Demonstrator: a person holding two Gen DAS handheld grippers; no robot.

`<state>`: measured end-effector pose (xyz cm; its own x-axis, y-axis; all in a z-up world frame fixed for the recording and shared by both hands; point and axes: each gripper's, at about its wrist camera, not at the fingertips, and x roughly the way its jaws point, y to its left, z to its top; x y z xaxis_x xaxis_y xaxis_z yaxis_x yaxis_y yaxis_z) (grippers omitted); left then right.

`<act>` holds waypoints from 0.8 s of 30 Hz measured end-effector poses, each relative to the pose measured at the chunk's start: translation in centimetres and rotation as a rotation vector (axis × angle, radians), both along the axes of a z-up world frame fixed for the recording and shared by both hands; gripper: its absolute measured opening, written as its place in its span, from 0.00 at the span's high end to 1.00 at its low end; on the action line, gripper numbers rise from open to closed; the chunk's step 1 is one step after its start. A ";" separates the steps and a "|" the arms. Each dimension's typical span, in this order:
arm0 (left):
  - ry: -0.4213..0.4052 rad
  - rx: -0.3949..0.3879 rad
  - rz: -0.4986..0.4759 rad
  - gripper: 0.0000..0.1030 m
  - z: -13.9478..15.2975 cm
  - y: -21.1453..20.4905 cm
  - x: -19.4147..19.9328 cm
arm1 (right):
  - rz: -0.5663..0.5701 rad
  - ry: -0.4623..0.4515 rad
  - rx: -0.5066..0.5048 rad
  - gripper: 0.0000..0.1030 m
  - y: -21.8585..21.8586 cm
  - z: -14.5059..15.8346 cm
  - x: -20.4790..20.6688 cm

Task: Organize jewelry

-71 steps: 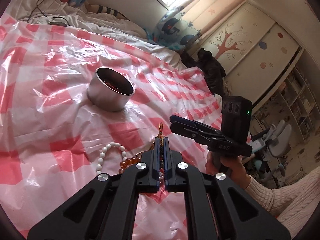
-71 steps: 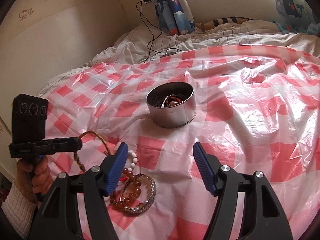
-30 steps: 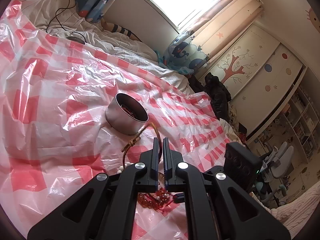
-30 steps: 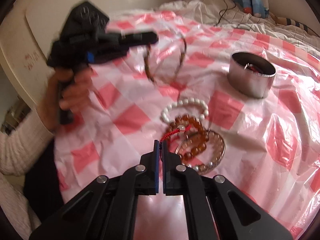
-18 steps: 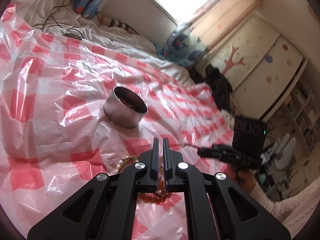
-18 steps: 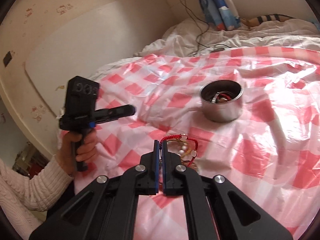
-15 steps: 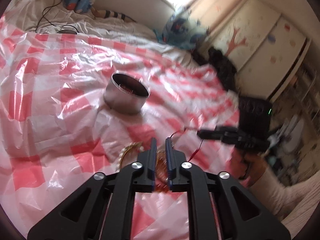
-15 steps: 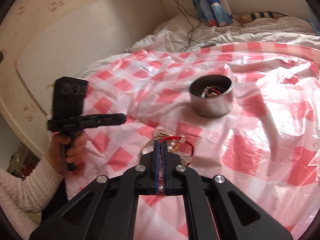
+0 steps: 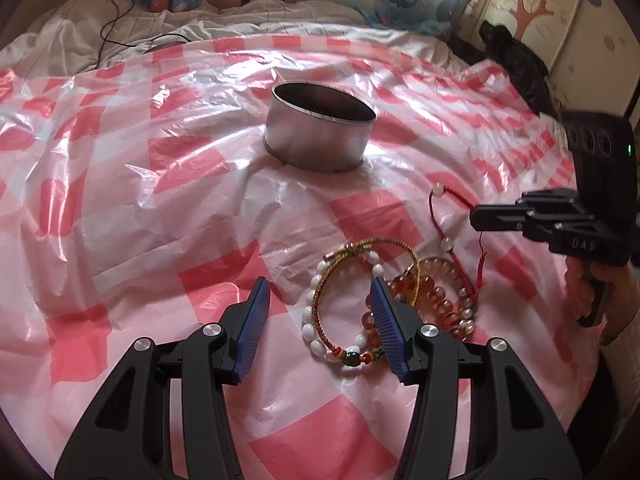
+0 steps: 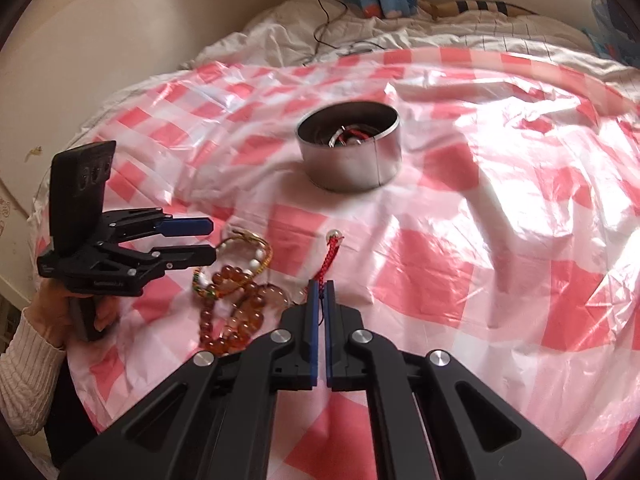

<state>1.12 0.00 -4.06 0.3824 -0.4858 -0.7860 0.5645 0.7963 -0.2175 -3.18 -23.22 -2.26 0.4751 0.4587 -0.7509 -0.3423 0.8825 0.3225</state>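
A round metal tin stands on the red-checked plastic sheet; in the right wrist view the tin holds some jewelry. Several bracelets lie in a pile: a gold-brown cord bracelet, a white bead bracelet and amber bead bracelets. My left gripper is open, low over the pile's left side. My right gripper is shut on a red cord bracelet with pale beads, lifted off the pile; it also shows in the left wrist view.
The sheet covers a bed with white bedding and a black cable at the back. A wardrobe and dark clothing stand at the right. A wall is at the left.
My left gripper let go of the gold-brown cord bracelet onto the pile and opened. My right gripper shut on the red cord bracelet and lifted it.
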 end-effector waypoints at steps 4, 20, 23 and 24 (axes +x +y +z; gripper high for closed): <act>-0.034 0.073 -0.021 0.78 -0.3 -1.0 -0.3 | -0.012 0.032 0.004 0.97 -0.2 -0.7 0.3; -0.075 0.108 -0.026 0.98 0.2 -1.3 -0.8 | -0.035 0.018 -0.020 0.44 0.7 -0.9 0.5; -0.068 0.113 -0.015 0.93 -0.1 -1.3 -0.6 | -0.036 0.023 -0.032 0.44 0.9 -1.1 0.6; -0.064 0.116 -0.015 0.90 -0.3 -1.3 -0.5 | -0.035 0.027 -0.036 0.44 1.0 -1.2 0.6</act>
<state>0.64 -1.32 -4.31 0.4272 -0.3990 -0.8114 0.5862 0.8054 -0.0874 -2.56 -22.25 -3.48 0.4700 0.4146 -0.7792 -0.3026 0.9050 0.2990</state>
